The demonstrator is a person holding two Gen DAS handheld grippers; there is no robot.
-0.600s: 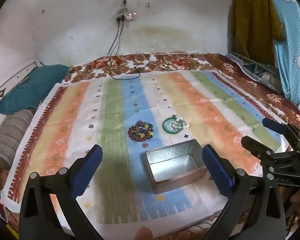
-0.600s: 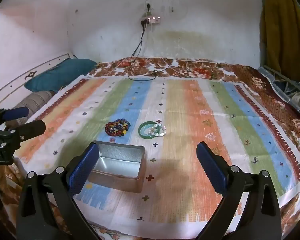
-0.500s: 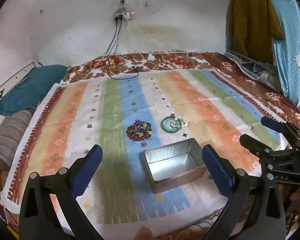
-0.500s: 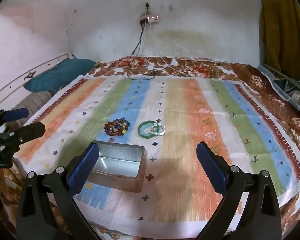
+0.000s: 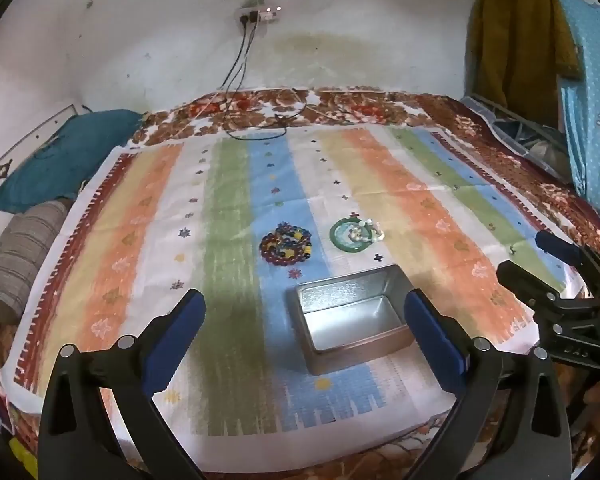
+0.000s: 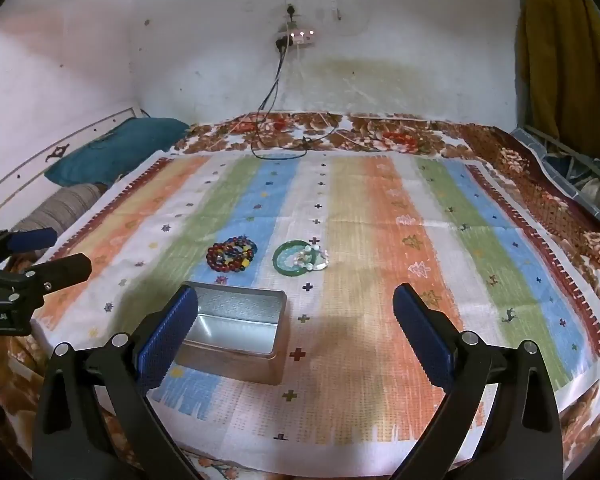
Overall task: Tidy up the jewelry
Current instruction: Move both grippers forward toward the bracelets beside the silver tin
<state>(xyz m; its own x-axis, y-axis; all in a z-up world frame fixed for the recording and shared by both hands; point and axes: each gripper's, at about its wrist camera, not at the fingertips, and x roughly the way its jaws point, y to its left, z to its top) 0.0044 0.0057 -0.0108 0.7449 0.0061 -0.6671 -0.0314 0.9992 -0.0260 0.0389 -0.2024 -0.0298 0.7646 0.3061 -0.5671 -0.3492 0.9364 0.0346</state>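
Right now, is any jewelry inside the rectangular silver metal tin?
No, the tin is empty; the beaded bracelets lie on the cloth beyond.

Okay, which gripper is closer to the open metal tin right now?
Hard to call; perhaps the left. The left gripper hovers near the tin, which lies by its right finger; the right gripper has it by its left finger. Both are open, touching nothing.
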